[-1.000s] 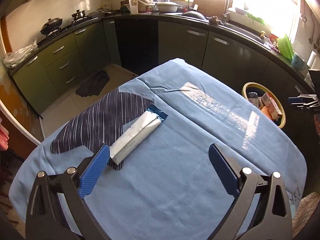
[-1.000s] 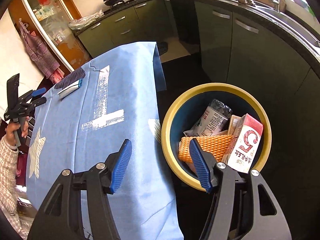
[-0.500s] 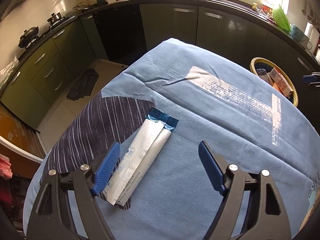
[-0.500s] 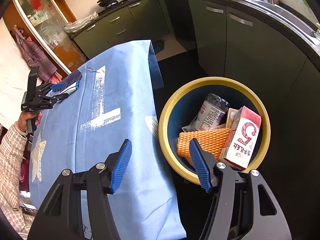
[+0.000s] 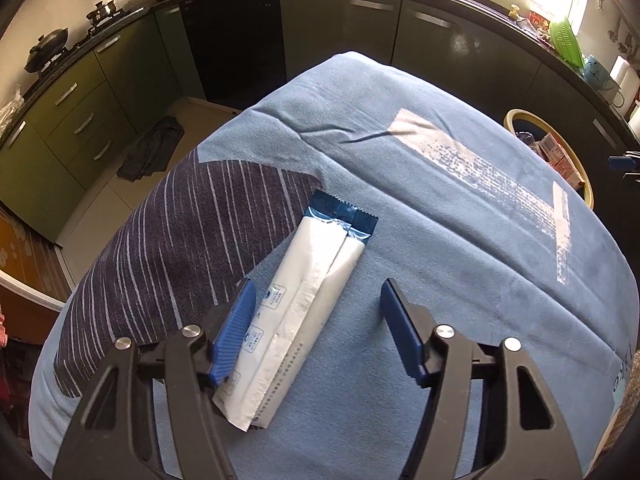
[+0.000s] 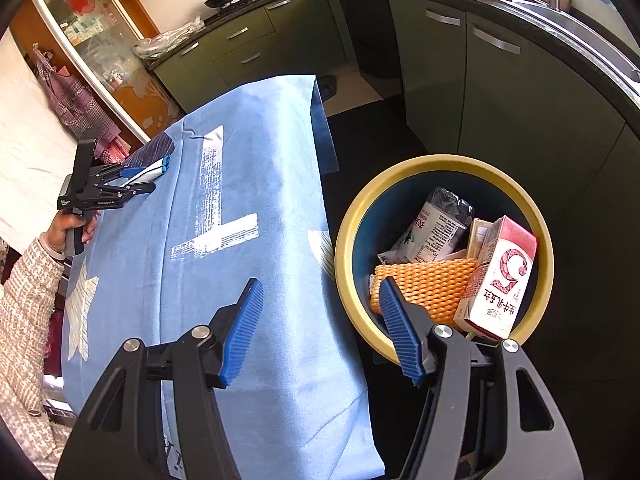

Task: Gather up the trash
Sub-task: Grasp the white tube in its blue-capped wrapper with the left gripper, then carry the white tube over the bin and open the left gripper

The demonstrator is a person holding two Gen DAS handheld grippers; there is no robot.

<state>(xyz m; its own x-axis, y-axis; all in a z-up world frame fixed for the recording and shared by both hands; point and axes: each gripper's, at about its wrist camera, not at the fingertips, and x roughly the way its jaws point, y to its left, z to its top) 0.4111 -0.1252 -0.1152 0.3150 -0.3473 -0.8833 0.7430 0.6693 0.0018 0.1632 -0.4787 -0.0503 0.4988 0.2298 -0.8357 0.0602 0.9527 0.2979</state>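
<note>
now the left gripper (image 5: 314,308) is lower and closer over the long white foil wrapper with a dark blue sealed end (image 5: 308,280) than it was a second ago, and its blue ribbed fingers (image 5: 236,320) have just been closing. the wrapper lies flat on the blue cloth-covered table (image 5: 460,240), partly across a dark striped patch (image 5: 180,232), and now sits between the two fingers. the left finger is at or over the wrapper's edge; the right finger is apart from it, so the fingers are not yet clamped. judgement: the pick-up step is in progress and further closing is needed before lifting.

the left gripper points steeply down at the table, held by a hand (image 6: 68,232) in a knitted sleeve. the right gripper (image 6: 318,304) has kept its place, fingers apart and empty, angled down between the table edge and the yellow-rimmed round bin (image 6: 352,216), which holds a red and white carton (image 6: 504,276) and an orange mesh pad (image 6: 424,284).
</note>
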